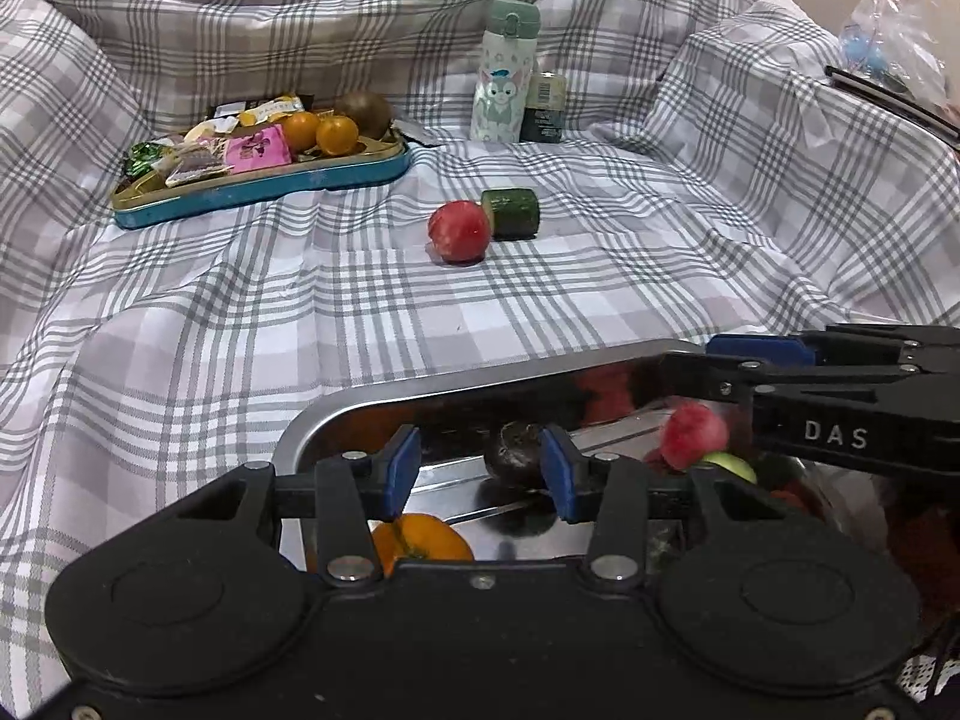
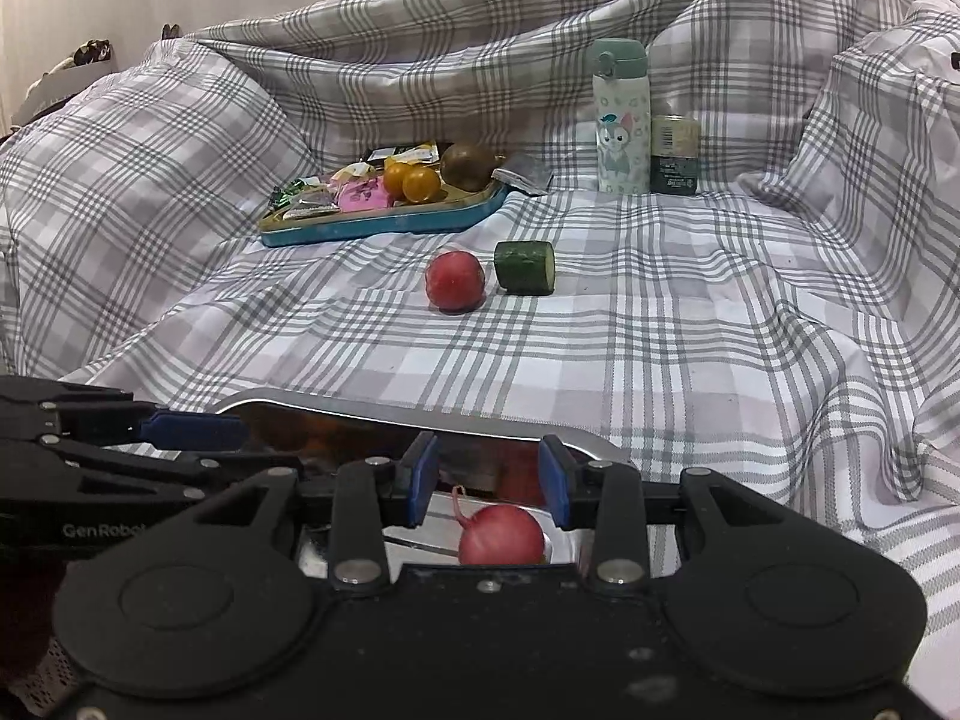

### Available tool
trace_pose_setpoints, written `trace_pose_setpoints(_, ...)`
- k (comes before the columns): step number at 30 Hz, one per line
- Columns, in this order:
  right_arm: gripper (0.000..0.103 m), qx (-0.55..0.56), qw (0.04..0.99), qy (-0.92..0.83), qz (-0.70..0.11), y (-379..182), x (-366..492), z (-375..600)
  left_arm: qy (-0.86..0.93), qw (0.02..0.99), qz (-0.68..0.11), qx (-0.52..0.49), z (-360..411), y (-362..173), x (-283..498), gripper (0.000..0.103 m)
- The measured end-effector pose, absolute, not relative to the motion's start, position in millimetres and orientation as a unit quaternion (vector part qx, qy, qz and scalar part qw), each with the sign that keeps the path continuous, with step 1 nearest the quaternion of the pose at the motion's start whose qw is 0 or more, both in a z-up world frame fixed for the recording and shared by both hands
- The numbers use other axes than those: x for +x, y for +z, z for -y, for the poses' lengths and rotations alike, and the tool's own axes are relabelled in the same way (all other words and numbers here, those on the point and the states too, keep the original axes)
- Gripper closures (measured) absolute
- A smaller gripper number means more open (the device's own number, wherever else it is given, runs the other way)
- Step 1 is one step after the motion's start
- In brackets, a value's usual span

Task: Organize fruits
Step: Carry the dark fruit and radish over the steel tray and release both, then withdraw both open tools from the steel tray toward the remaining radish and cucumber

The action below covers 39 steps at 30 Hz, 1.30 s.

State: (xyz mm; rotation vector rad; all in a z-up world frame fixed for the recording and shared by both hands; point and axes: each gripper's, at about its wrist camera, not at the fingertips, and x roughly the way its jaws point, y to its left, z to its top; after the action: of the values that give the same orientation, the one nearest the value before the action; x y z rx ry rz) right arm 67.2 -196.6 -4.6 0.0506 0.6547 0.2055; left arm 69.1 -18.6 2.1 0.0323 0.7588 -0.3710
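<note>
A steel tray [image 1: 336, 414] lies on the checked cloth just under both grippers. In it are a dark round fruit [image 1: 516, 456], an orange fruit [image 1: 420, 543], a red radish [image 2: 501, 534] and a green piece [image 1: 729, 465]. My left gripper [image 1: 480, 471] hangs open over the tray, with the dark fruit beyond its tips. My right gripper [image 2: 487, 483] is open above the radish, its pads not touching it. Farther out on the cloth, a second red radish [image 2: 454, 281] lies beside a cucumber piece [image 2: 525, 267].
A blue tin [image 1: 258, 192] at the back left holds snack packets, two small oranges [image 1: 318, 132] and a brown fruit [image 1: 363, 114]. A patterned bottle [image 1: 504, 78] and a small dark jar [image 1: 545, 108] stand at the back. Cloth folds rise on all sides.
</note>
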Motion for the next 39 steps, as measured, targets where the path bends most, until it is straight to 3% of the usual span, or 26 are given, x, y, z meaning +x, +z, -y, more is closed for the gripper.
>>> trace_pose_setpoints(39, 0.065, 0.025, 0.943, 0.089, -0.321, -4.8, 69.9, 196.6, -0.129, 0.927, -0.353, 0.024, 16.3, 7.3, 72.0, 0.051)
